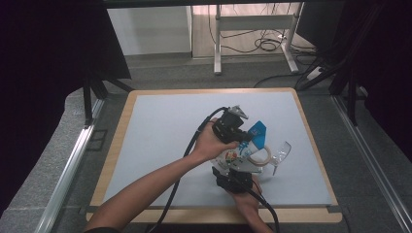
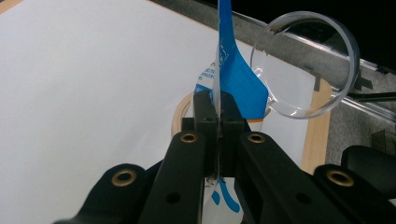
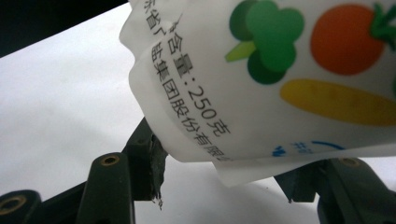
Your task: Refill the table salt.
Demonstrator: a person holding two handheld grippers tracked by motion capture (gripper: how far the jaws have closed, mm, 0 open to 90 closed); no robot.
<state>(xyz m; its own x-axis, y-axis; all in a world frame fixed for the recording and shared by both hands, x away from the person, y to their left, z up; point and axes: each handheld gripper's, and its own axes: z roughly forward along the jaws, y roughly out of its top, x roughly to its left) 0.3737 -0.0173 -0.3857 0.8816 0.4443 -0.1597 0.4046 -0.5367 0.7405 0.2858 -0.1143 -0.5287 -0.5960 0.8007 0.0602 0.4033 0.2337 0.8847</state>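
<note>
While the person leans in from the near edge of the table (image 1: 160, 116), both grippers are busy with one soft plastic pouch (image 1: 243, 154), white with blue at its top end and printed vegetables on its side. It is held up off the pale mat, right of the table's middle and toward the near side.

The left gripper (image 1: 245, 132) comes at the pouch from the far side. In the left gripper view its black jaws are pressed flat together on the thin blue-and-white edge of the pouch (image 2: 238, 77), which stands up on edge from between the pads. Just beyond it lies a light wooden ring (image 2: 180, 114), partly hidden behind the jaws, and to the right a clear round dish (image 2: 348, 60) stands tilted on its rim.

The right gripper (image 1: 232, 167) is below the pouch, nearest the person. In the right gripper view the pouch's bulging lower body (image 3: 261, 79), with its black printed lettering, a green broccoli, a red tomato and a yellow shape, sits between the two jaws, which stand partly apart on either side of it; the left-hand pad touches the plastic, so this claw is clamped on the pouch's fat end.

From above, the wooden ring (image 1: 263, 156) lies just beside the pouch, and the clear dish (image 1: 282, 151) sits just right of it.
</note>
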